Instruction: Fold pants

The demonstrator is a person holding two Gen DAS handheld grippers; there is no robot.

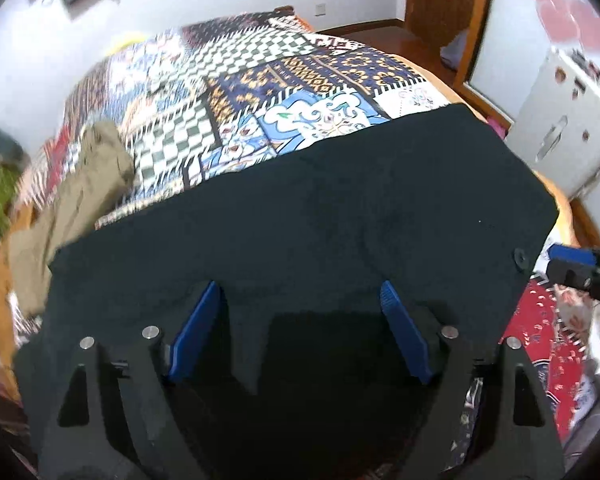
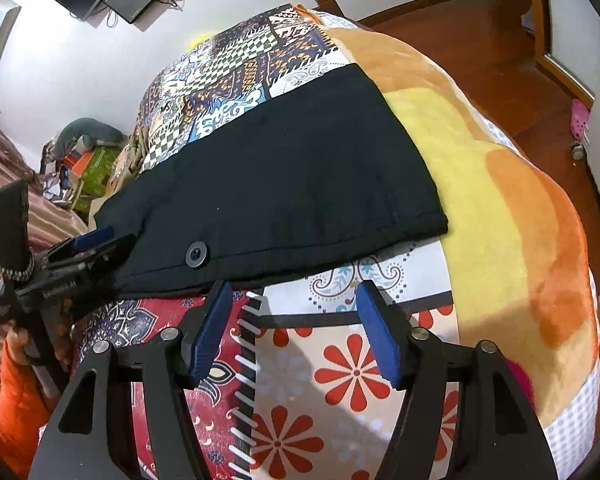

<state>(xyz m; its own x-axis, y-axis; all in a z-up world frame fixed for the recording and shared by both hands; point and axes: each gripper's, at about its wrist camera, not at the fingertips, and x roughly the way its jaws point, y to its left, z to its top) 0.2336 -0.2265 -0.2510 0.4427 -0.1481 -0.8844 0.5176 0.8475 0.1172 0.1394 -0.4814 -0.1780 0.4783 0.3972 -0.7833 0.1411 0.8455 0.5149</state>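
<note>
black pants (image 2: 276,184) lay folded flat across the patchwork bedspread (image 1: 236,92). left gripper (image 1: 300,304) had jaws spread wide over the cloth, gripping nothing. right gripper (image 2: 292,300) gaped open too, just short of the waistband button (image 2: 196,255). lettering on the left gripper's body was too blurry to read, i think.

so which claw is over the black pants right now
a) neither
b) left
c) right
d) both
b: in the left wrist view the open left claw has black pants fabric under and between its fingers, while the open right claw sits just off the pants' near edge, over the patterned bedspread.
</note>
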